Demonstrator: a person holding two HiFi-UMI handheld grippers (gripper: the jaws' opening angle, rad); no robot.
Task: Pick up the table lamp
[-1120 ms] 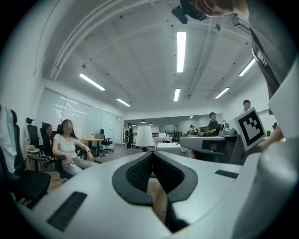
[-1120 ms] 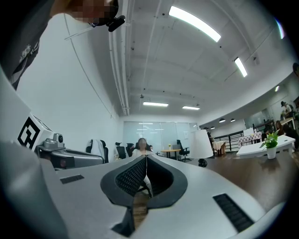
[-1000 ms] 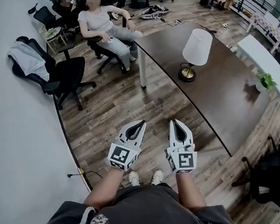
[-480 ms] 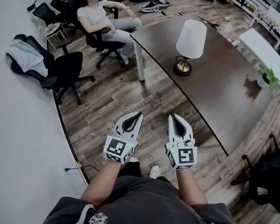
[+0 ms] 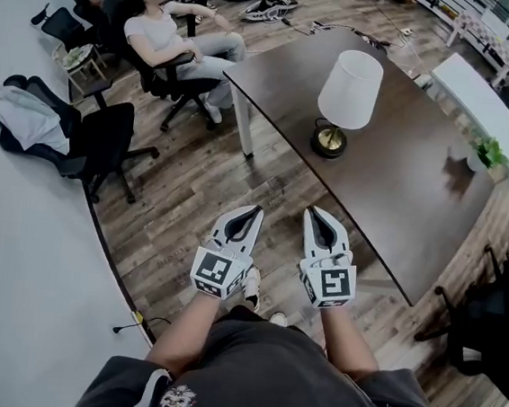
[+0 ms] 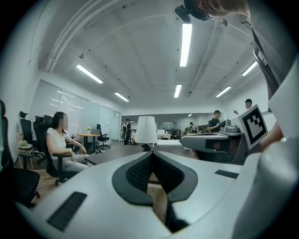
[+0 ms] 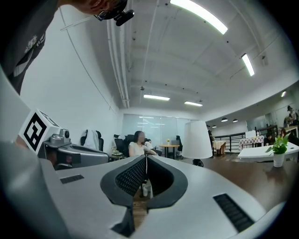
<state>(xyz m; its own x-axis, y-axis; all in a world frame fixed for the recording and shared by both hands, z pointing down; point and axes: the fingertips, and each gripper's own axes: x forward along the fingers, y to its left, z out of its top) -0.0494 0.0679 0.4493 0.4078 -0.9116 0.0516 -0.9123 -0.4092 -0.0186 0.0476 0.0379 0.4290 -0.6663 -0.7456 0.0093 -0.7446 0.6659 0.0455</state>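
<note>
Head view: white-shaded table lamp with brass base (image 5: 346, 104) stands upright on the dark brown counter (image 5: 400, 191). Left gripper (image 5: 256, 211) and right gripper (image 5: 311, 212) are well short of the lamp, over wood floor.

Left gripper view: jaws together, nothing between them, lamp ahead.

Right gripper view: jaws together, empty.

I judge this the approach step. Next I must close in on the lamp and part a gripper's jaws around its stem.

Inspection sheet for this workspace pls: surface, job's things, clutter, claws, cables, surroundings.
Surface: dark brown table.
Job's things: table lamp, white shade, brass base, upright on the table, untouched.
Clutter: potted plant near the table's far edge.
Claws: left claw and right claw both shut, empty, side by side over the floor, short of the table.
Cables: cable on the floor by the wall; loose wires on the floor beyond the table.
Surroundings: seated person, office chairs, white table, wood floor.
</note>
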